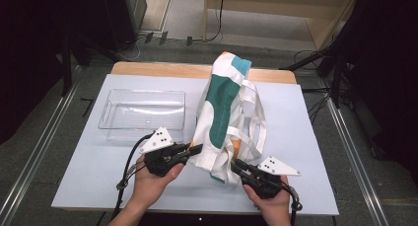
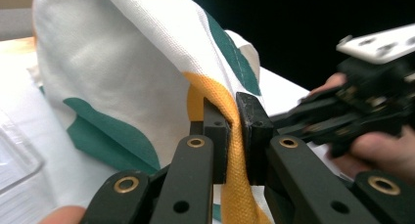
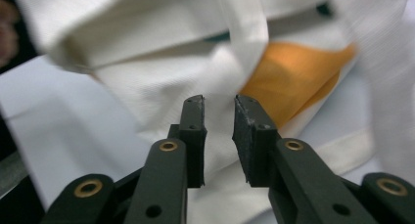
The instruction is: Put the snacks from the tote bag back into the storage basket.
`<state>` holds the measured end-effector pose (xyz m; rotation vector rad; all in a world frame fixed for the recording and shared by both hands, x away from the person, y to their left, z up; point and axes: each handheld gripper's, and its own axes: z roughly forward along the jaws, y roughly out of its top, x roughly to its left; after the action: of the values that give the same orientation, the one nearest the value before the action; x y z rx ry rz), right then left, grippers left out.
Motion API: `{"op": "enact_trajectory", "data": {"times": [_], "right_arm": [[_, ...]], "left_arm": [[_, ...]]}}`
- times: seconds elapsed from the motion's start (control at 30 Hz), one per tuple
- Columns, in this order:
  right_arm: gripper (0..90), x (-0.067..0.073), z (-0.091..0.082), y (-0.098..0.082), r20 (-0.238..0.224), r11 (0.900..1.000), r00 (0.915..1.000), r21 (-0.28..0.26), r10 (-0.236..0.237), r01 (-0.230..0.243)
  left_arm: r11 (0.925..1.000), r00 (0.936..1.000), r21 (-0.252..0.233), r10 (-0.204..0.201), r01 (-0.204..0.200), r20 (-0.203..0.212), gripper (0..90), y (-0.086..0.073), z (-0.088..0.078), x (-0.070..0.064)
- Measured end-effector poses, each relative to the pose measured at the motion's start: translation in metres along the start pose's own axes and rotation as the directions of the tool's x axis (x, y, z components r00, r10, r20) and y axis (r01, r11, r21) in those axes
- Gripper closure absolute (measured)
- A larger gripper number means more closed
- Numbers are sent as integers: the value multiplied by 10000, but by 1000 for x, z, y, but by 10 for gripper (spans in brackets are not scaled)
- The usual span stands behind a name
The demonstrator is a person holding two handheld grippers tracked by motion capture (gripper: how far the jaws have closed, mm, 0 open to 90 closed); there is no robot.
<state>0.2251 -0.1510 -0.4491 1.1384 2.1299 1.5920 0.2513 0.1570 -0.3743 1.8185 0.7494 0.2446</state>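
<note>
We see a cloth tote bag [image 1: 224, 115] lying on the white table [image 1: 296, 137], beside a clear plastic bin [image 1: 143, 112]. Our left gripper [image 2: 234, 117] is clamped on the bag's near edge. Our right gripper [image 3: 219, 119], jaws parted, reaches the fabric; it seems it must close next.
</note>
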Motion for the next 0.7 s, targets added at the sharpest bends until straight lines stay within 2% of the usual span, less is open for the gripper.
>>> {"op": "enact_trajectory", "data": {"times": [0.07, 0.1, 0.13, 0.17, 0.2, 0.23, 0.27, 0.37, 0.43, 0.47, 0.53, 0.57, 0.6, 0.63, 0.67, 0.7], "right_arm": [[734, 4, -13, 7, -109, 9987, 9993, -390, -347, 343], [734, 4, -13, 7, -109, 9987, 9993, -390, -347, 343], [707, 3, -27, 19, -196, 9955, 9987, -831, -469, 451], [701, 0, -31, 24, -83, 9943, 9985, -917, -545, 535], [692, -4, -33, 30, 145, 9935, 9984, -989, -555, 567], [674, -10, -33, 35, 453, 9921, 9970, -1058, -625, 670], [657, -15, -32, 39, 666, 9920, 9961, -1080, -587, 657], [588, -40, -24, 55, 1402, 9896, 9897, -1353, -288, 480], [526, -56, -14, 66, 2060, 9889, 9778, -1330, -372, 656], [492, -62, -9, 70, 2245, 9899, 9739, -1271, -330, 628], [468, -82, 6, 80, 2434, 9910, 9699, -1286, -53, 377], [468, -82, 6, 80, 2434, 9910, 9699, -1286, -53, 377], [447, -96, 19, 87, 2684, 9927, 9633, -1180, 82, 244], [428, -102, 25, 89, 2606, 9931, 9654, -1151, 101, 207], [389, -107, 33, 92, 2655, 9952, 9641, -911, -99, 353], [389, -107, 33, 92, 2655, 9952, 9641, -911, -99, 353]], "left_arm": [[10000, 10000, 7, 13, -13, -86, 847, -3, -2, 1], [10000, 10000, 7, 13, -13, -86, 845, -3, -2, 1], [9997, 9997, 76, -227, 227, -14, 844, -8, -2, 4], [9997, 9997, 76, -227, 227, -14, 842, -8, -2, 4], [9988, 9990, 324, -372, 364, 240, 839, -10, 0, 6], [9986, 9987, 373, -393, 380, 326, 837, -11, 1, 6], [9987, 9988, 360, -375, 364, 303, 836, -11, 1, 6], [9985, 9987, 371, -415, 404, 299, 840, -11, 1, 6], [9983, 9985, 392, -447, 434, 317, 841, -12, 1, 6], [9983, 9985, 382, -449, 437, 304, 841, -13, 2, 6], [9985, 9987, 380, -402, 391, 303, 839, -13, 2, 6], [9985, 9987, 380, -402, 391, 303, 839, -13, 2, 6], [9985, 9988, 386, -395, 385, 273, 837, -14, 2, 7], [9985, 9987, 377, -417, 405, 302, 837, -15, 2, 7], [9984, 9986, 388, -422, 410, 309, 836, -15, 2, 7], [9984, 9986, 388, -422, 410, 309, 836, -15, 2, 7]]}}
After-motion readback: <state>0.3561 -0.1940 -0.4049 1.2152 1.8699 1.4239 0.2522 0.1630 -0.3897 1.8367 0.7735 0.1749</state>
